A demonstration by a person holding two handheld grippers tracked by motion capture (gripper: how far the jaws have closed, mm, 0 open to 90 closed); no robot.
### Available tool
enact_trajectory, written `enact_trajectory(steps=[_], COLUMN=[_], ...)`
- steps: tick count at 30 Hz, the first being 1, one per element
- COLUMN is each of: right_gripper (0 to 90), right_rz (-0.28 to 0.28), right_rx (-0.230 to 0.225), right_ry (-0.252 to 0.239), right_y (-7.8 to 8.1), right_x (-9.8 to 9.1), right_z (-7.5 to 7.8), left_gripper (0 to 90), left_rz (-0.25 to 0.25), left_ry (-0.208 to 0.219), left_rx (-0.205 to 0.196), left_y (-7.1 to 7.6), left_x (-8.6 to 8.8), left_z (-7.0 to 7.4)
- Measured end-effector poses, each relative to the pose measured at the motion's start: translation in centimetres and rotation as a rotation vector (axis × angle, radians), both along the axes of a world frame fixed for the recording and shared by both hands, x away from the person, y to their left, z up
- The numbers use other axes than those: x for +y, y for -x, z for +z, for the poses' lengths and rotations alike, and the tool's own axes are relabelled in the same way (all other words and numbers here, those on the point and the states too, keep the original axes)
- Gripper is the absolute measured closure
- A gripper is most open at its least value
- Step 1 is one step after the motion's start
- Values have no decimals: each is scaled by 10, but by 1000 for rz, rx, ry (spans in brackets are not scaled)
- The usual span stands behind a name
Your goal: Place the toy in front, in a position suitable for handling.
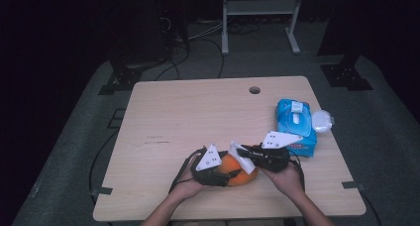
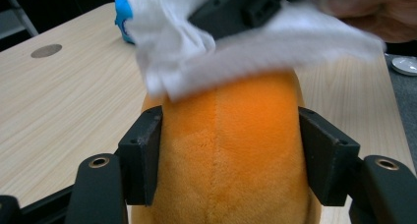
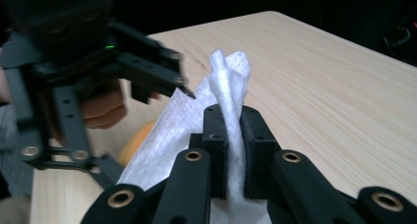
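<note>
An orange plush toy (image 1: 243, 175) lies near the table's front edge, between the person's two hands. My left gripper (image 2: 228, 155) is shut on it, one black pad pressed against each side of the orange plush (image 2: 231, 116). A white wipe (image 2: 196, 52) is draped over the top of the toy. My right gripper (image 3: 231, 130) is shut on a bunched fold of that wipe (image 3: 228, 76), which sticks up between its pads. From above, the right gripper (image 1: 246, 154) sits over the toy from the right and the left gripper (image 1: 225, 176) comes in from the left.
A blue pack of wet wipes (image 1: 295, 127) lies at the table's right edge, with a small white lid (image 1: 322, 121) beside it. A round cable hole (image 1: 254, 90) sits near the far edge. Bare wooden table (image 1: 173, 117) stretches to the left and back.
</note>
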State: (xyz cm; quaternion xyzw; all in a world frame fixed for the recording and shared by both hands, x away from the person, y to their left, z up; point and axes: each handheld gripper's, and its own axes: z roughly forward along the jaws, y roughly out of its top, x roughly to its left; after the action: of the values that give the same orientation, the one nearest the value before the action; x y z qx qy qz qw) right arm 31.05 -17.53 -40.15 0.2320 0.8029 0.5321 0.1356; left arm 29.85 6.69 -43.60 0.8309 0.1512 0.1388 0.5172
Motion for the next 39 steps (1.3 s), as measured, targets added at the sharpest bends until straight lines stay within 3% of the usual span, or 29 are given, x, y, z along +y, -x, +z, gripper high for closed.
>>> enact_trajectory(steps=[4,8,16,26,28,33,39], right_gripper=[820,821,819,817,817,816,815], right_rz=[-81,-107,-31,-114,-122,-103,-21], right_rx=[27,39,-27,55,58,43,4], right_ry=[-17,-30,3,-69,-58,-44,-26], right_y=[-8,-7,7,-12,-11,-5,7], right_x=[-20,-23,3,-34,-36,-28,-4], right_z=[-4,-6,0,-10,-11,-9,-1], left_gripper=[321,292,275,275,275,274,274], left_rz=[-8,-11,-21,-19,-9,-7,-16], left_ry=[22,31,26,38,42,43,36], left_rx=[36,59,76,112,124,125,122], left_y=[-5,-7,-7,-14,-14,-14,-14], left_x=[8,8,12,21,23,22,20], left_z=[-3,-6,-9,-11,-12,-13,-14])
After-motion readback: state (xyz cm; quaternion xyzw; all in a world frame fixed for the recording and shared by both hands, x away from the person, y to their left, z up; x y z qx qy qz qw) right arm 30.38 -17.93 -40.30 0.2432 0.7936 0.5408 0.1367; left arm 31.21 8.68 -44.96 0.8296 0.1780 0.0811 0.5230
